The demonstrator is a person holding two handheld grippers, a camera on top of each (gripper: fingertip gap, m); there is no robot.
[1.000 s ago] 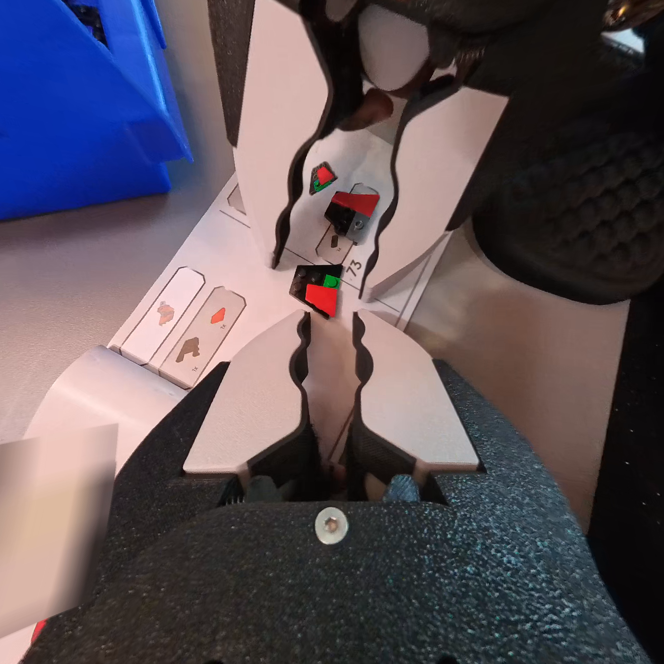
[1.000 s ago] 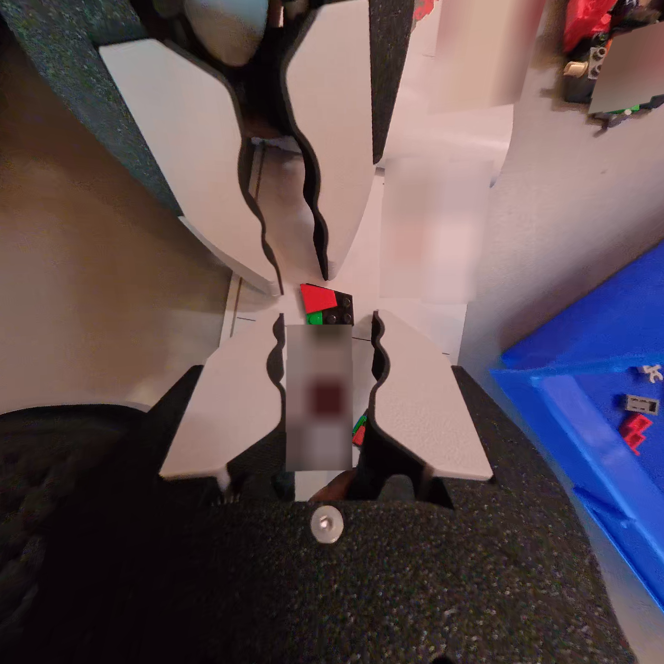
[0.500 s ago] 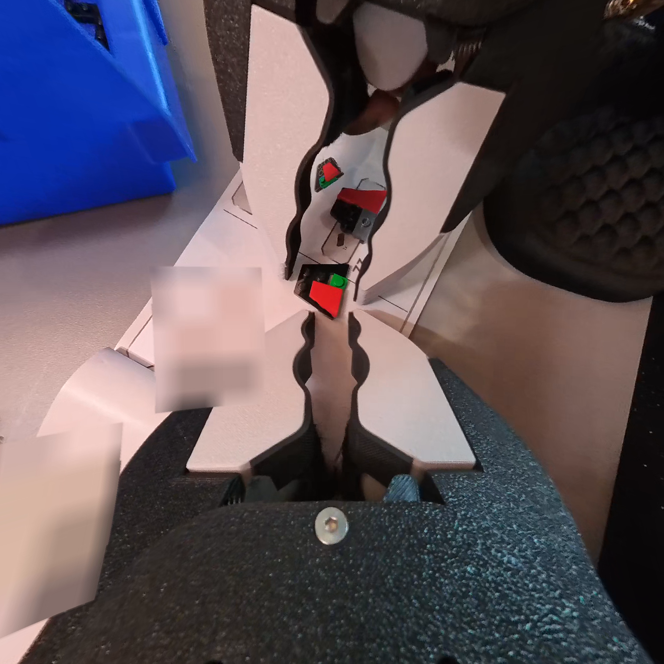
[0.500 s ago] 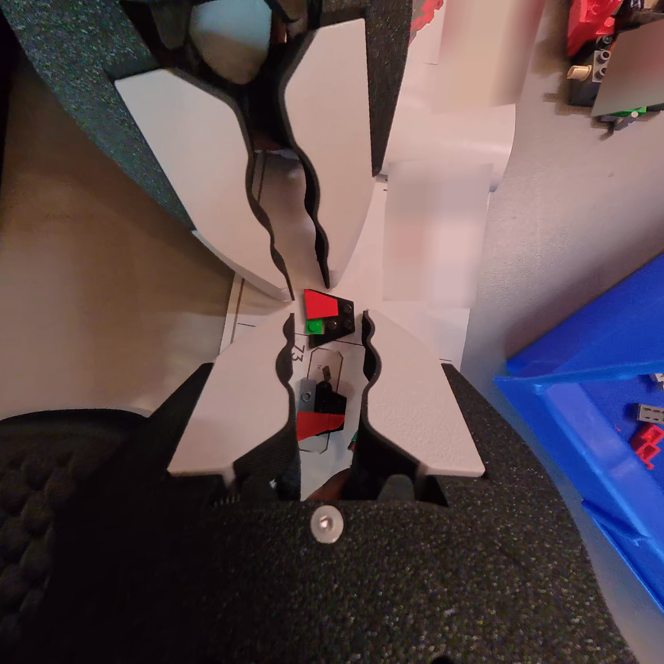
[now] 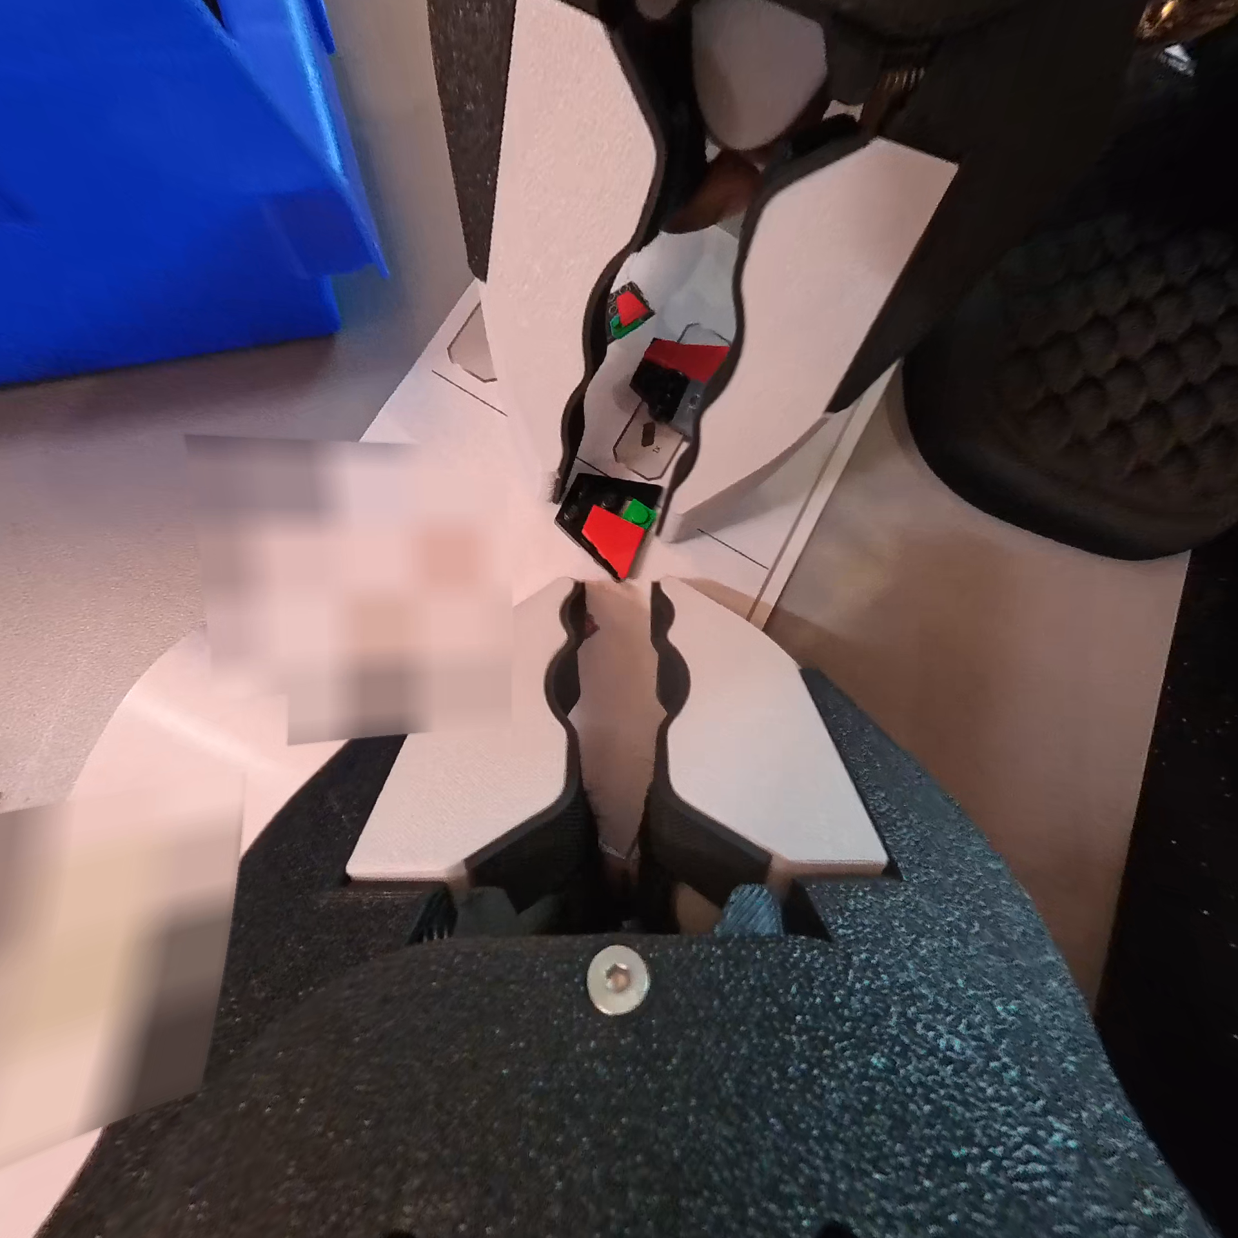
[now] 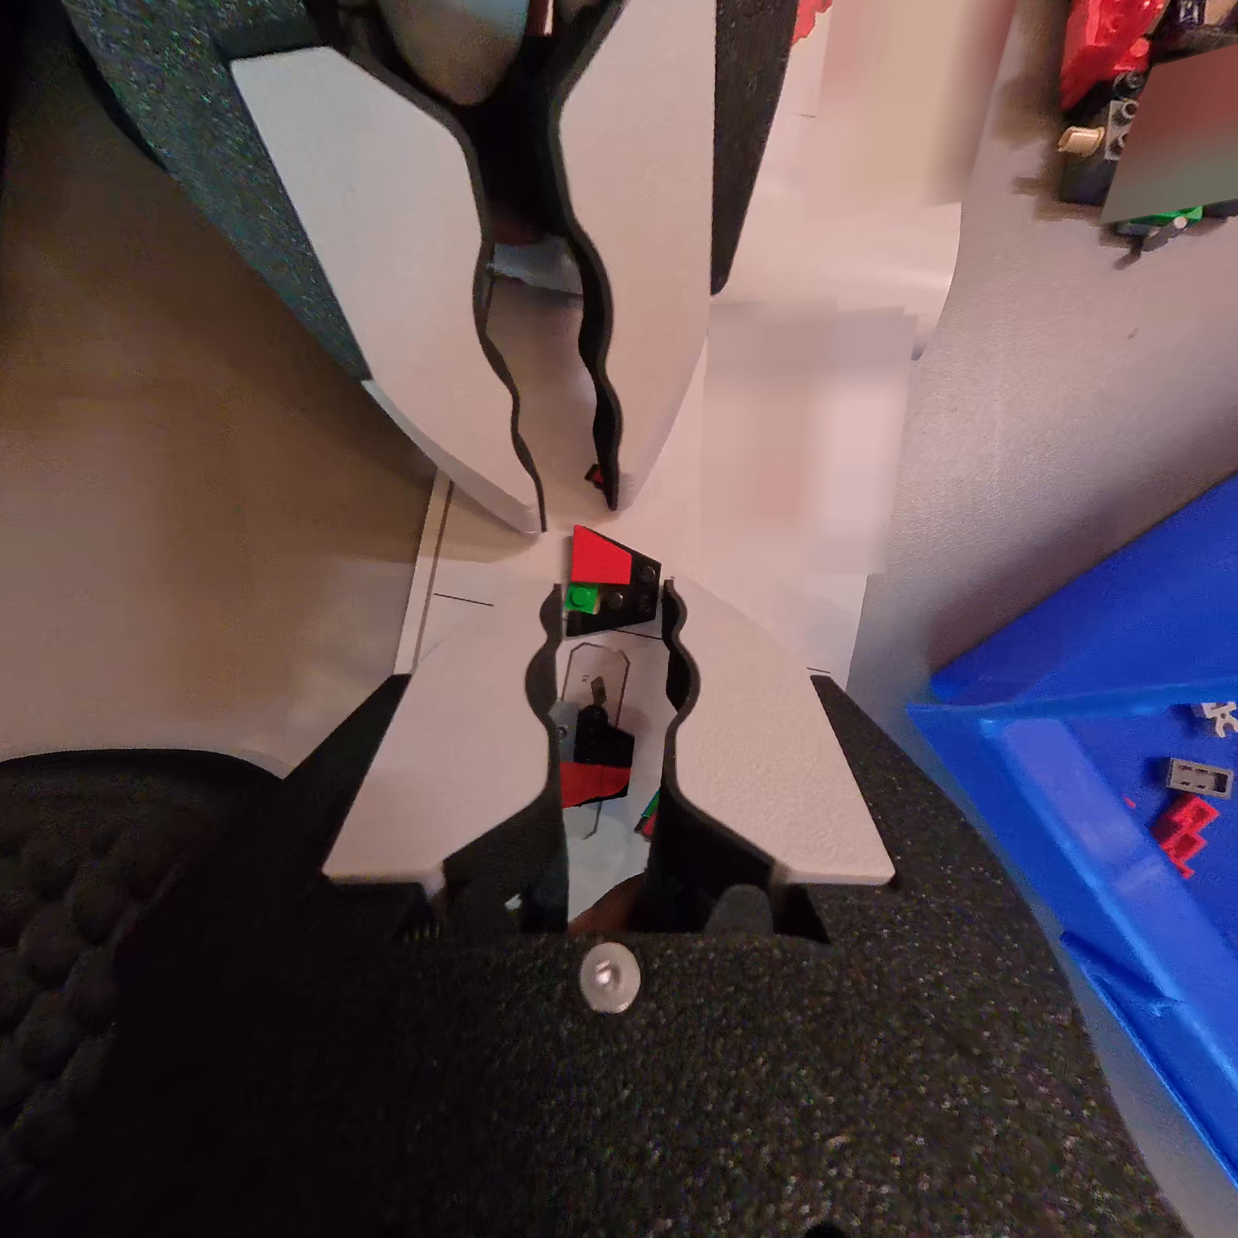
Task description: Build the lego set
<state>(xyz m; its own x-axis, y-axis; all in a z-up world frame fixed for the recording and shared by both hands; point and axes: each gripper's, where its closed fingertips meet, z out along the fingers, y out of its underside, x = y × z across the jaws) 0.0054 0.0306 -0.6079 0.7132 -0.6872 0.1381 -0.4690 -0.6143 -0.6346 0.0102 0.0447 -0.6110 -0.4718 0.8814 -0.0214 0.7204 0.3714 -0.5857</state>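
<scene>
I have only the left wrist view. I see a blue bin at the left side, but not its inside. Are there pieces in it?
Observer: Yes. The right wrist view looks into the blue bin. A grey brick, a red piece and a white piece, cut off by the picture's edge, lie on its floor.
Operator: Thank you. Is some already built part of the set anywhere near?
Observer: Yes. A partly built model, mostly red and black, is at the top right of that view, far from both grippers. A blurred patch hides part of it.
</scene>
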